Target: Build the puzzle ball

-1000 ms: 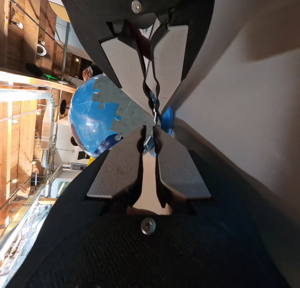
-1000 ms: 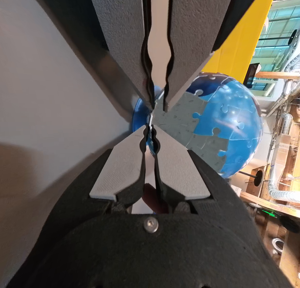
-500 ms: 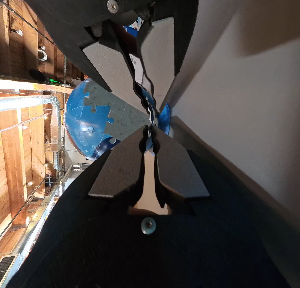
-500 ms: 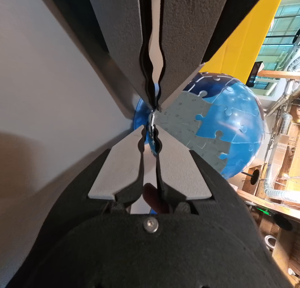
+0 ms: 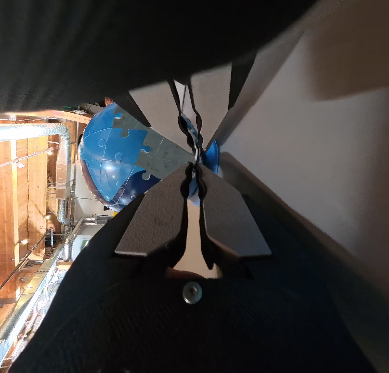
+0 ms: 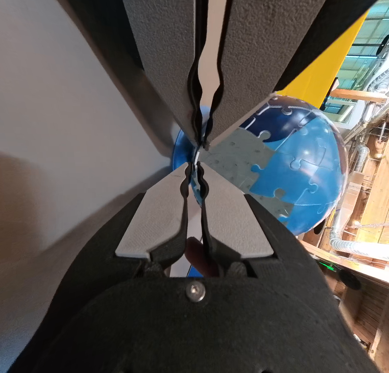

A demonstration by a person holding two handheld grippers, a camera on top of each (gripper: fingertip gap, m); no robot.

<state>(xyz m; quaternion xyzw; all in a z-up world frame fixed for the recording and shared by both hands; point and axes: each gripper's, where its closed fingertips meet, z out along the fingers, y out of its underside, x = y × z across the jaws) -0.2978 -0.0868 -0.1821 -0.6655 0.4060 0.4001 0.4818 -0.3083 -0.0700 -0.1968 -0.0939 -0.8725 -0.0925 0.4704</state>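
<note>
The puzzle ball [image 5: 117, 152] is a blue shell with a grey patch and some dark blue pieces; it also shows in the right wrist view [image 6: 305, 173]. My left gripper [image 5: 193, 167] and right gripper [image 6: 194, 166] meet tip to tip at the ball's rim. Each is shut on a thin, edge-on strip of puzzle there [image 5: 196, 154]. I cannot tell whether that strip is a loose piece or part of the shell. The right gripper [image 5: 196, 149] comes in from the top of the left wrist view, and the left gripper [image 6: 201, 147] from the top of the right wrist view. A blue disc [image 5: 213, 158] sits behind the tips.
Both views are rolled sideways. A pale flat surface [image 5: 315, 152] fills one side, also in the right wrist view [image 6: 63, 110]. Wooden beams and metal ducts [image 5: 37, 129] lie behind the ball, with a yellow panel [image 6: 328, 64]. A fingertip [image 6: 197, 257] shows behind my right gripper. Only a small space, under 4 cm, lies between the two pairs of fingers.
The two grippers have stayed pinched tip to tip. The right gripper's body now fills more of the left wrist view. The ball has turned slightly, showing more dark blue pieces.
</note>
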